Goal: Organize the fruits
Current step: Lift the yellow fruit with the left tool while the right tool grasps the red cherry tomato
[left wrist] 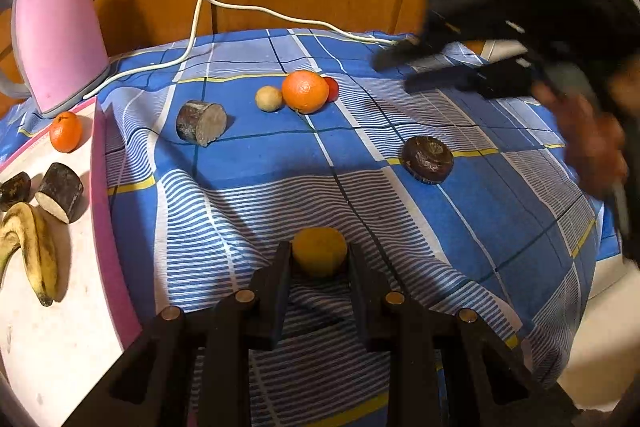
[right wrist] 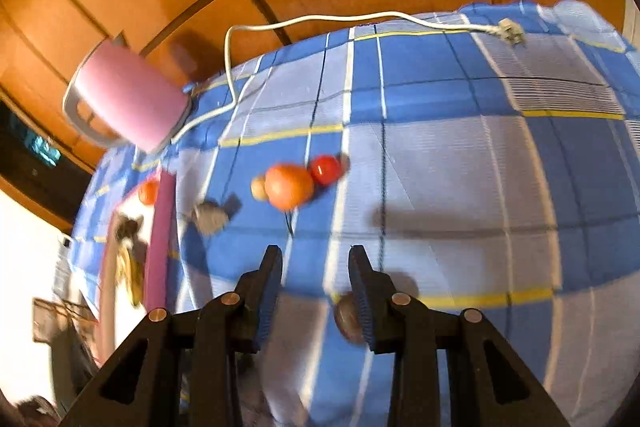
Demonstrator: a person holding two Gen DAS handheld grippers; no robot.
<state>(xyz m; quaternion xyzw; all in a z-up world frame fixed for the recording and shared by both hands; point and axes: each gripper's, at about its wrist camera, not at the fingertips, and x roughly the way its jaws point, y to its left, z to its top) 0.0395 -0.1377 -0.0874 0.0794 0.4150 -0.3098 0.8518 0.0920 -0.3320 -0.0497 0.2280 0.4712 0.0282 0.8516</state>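
Fruits are scattered over the blue checked cloth (left wrist: pixel 248 195) on the bench, and my two cameras show them differently. From the left wrist I see a yellow fruit (left wrist: pixel 319 250) right between the fingers of my left gripper (left wrist: pixel 319 267); both pads seem to touch its sides, so I read it as clamped on that fruit, low over the cloth at the near edge. Farther off, near the middle, a large orange (left wrist: pixel 305 91) sits touching a small tan fruit (left wrist: pixel 269 98) on its left and a red fruit (left wrist: pixel 332 89) on its right. A brown cut chunk (left wrist: pixel 201 123) lies left of them and a dark round piece (left wrist: pixel 427 159) to the right. Only this view shows the white tray (left wrist: pixel 52 339) on the left clearly, holding bananas (left wrist: pixel 34 247), a small orange (left wrist: pixel 65 131) and two more dark chunks (left wrist: pixel 60 193). It also shows my right gripper (left wrist: pixel 404 75) held high at the far right, blurred.

The right wrist view is smeared. My right gripper (right wrist: pixel 316 267) has its fingers apart with nothing between them, up above the cloth. A brownish lump (right wrist: pixel 347 319) shows just beside the right finger, possibly the dark round piece. This view alone shows the plug (right wrist: pixel 509 31) at the end of the white cord (right wrist: pixel 320 19) that runs from the pink kettle (right wrist: pixel 132 99) at the far left.
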